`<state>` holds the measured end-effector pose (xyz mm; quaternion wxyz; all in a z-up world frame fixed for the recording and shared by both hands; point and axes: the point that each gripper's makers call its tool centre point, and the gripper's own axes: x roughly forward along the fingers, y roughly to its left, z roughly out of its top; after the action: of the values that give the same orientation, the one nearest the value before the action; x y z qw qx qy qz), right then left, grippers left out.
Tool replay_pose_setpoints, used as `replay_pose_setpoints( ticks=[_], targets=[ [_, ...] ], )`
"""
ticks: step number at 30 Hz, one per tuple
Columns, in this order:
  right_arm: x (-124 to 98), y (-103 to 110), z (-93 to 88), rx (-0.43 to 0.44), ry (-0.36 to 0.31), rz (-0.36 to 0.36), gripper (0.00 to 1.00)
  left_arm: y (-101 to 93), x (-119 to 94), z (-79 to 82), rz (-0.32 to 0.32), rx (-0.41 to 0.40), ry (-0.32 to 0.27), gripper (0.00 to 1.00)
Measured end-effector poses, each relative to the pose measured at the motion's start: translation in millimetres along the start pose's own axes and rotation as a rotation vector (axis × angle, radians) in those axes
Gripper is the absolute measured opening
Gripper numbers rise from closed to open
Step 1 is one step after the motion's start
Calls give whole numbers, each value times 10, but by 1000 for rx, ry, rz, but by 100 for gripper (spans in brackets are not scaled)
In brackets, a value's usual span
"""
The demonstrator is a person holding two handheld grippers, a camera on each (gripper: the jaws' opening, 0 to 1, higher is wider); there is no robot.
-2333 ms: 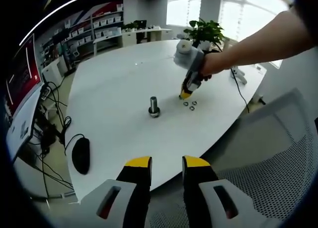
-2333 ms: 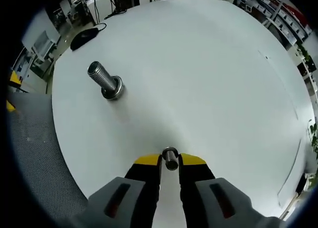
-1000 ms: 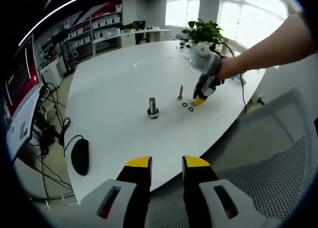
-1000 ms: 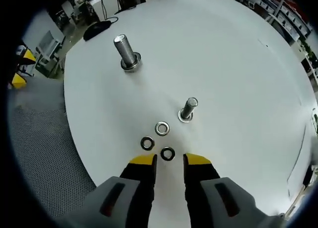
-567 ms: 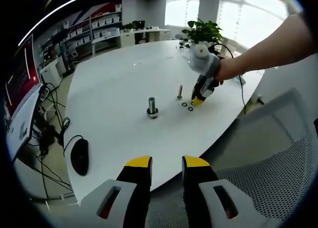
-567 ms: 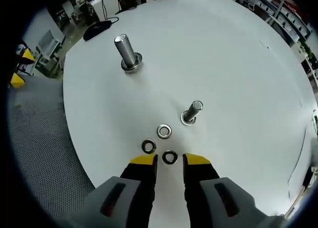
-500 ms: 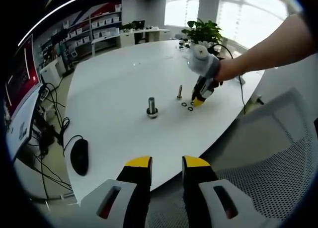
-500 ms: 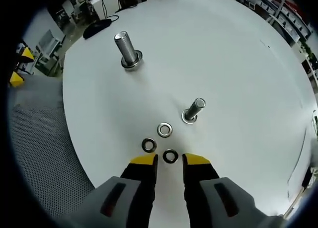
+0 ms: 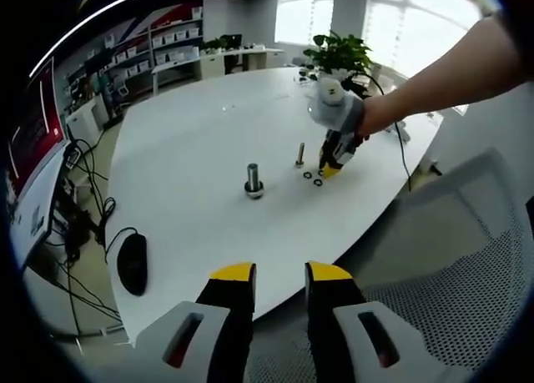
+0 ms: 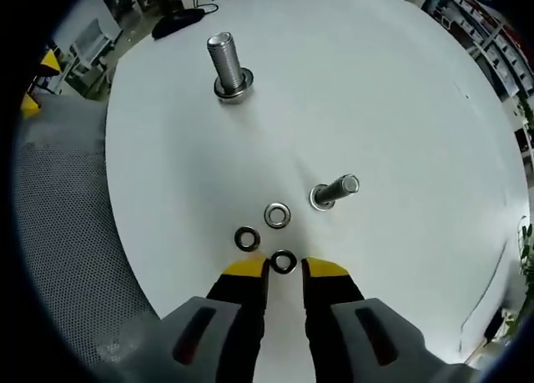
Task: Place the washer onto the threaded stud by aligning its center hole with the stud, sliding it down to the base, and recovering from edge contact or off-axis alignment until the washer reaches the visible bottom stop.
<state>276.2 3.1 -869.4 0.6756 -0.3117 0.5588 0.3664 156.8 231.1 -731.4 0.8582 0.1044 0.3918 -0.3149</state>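
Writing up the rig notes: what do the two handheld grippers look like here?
Both match: the left gripper and right gripper have two black jaws with yellow tips, rising from light grey housings, each with a dark slot showing red inside. In the left gripper view the right gripper has a light grey rounded body above black jaws, held by a hand; the forearm is bare, no sleeve visible.

Table (image 10: 400, 108): smooth white, slight sheen. Studs (image 10: 229, 66) and washers (image 10: 277, 215) beside them: bright bare metal. Chair (image 10: 58, 233) at table edge: grey mesh.
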Motion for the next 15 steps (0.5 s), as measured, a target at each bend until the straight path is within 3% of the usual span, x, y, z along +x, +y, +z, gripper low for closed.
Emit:
replay_pose_setpoints(
  ticks=[5,9,15],
  targets=[
    [7,6,-7,-36,33,3,19,10,-4,1,4,-2,-1,21],
    [3,25,-23,-161,70,13,19,10,-5,3,4,-4,-4,21],
    [3,22,-20,-148,70,14,19,11,-4,-1,5,-3,-3,22]
  ],
)
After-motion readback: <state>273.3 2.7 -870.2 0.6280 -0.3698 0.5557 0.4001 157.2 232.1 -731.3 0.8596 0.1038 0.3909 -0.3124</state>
